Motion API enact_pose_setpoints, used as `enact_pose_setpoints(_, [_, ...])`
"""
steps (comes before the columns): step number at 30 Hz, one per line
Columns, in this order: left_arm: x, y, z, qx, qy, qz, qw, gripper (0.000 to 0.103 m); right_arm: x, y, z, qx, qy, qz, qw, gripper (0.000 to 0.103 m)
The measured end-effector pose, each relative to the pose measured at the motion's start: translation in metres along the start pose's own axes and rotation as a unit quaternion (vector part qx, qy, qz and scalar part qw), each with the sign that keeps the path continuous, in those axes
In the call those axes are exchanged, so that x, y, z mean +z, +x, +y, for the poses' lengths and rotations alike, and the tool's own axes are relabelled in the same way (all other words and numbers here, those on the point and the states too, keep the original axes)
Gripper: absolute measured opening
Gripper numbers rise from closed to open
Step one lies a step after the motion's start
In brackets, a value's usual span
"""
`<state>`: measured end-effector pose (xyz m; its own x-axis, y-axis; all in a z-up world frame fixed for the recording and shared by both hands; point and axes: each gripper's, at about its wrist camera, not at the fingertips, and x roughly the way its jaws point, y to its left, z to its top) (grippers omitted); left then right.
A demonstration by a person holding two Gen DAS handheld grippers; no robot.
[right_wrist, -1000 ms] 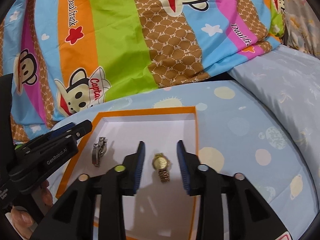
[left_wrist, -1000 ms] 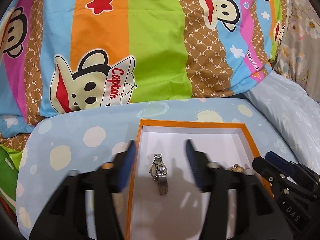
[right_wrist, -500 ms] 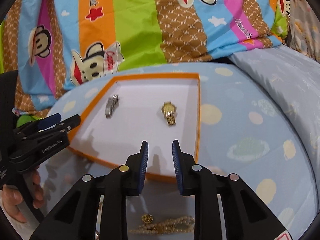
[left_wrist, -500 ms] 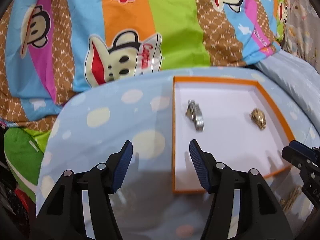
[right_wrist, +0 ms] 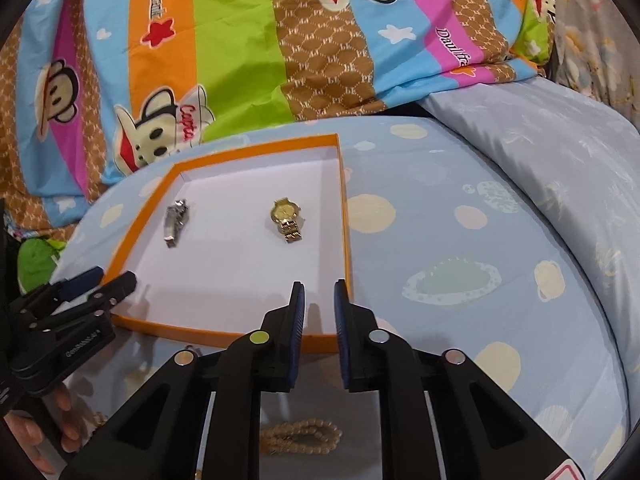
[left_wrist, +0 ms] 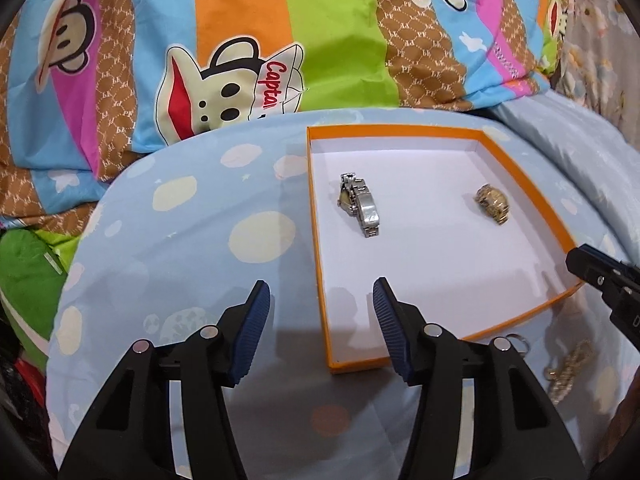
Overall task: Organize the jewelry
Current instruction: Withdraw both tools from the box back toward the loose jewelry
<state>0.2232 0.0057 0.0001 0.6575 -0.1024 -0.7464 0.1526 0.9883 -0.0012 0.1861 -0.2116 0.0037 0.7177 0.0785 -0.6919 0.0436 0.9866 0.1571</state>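
Note:
An orange-rimmed box (left_wrist: 520,168) (right_wrist: 346,216) with a white floor lies on the spotted blue bedding. Inside it rest a silver watch (left_wrist: 360,206) (right_wrist: 176,218) and a gold watch (left_wrist: 492,203) (right_wrist: 286,218). My left gripper (left_wrist: 318,304) hovers over the box's near left wall with nothing between its closing jaws. My right gripper (right_wrist: 319,304) hangs above the box's near right corner, its jaws narrowing with a small gap and nothing between them. A beaded bracelet (right_wrist: 300,436) lies on the bedding below the right gripper, and a gold chain (left_wrist: 568,368) lies before the box.
A striped cartoon-monkey duvet (left_wrist: 248,40) (right_wrist: 280,40) is bunched behind the box. A pale blue pillow (right_wrist: 560,152) rises at the right. A small ring (left_wrist: 518,342) lies beside the chain. A person's hand (right_wrist: 28,436) holds the left gripper (right_wrist: 76,312).
Both grippers pulled back from over the watches to the box's near edge. The watches stay in the box. The right jaws narrowed a lot, the left jaws slightly.

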Motion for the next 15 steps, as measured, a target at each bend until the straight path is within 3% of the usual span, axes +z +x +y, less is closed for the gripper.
enact_pose_setpoints(4, [-0.004,-0.029,0.014,-0.013,-0.017,-0.026,0.9995,0.057,-0.019,-0.035,0.005,0.01,-0.021,-0.02,1.0,0.023])
enact_pose_setpoints(6, [-0.009,-0.044,0.02,-0.012,-0.022,-0.033,0.9991,0.06,-0.03,-0.043,0.005,0.015,-0.024,-0.016,0.999,0.033])
enact_pose_setpoints(15, [-0.059,-0.066,0.026,0.011,-0.02,-0.024,0.9995,0.06,-0.079,-0.058,-0.001,0.052,0.047,0.019,0.997,0.037])
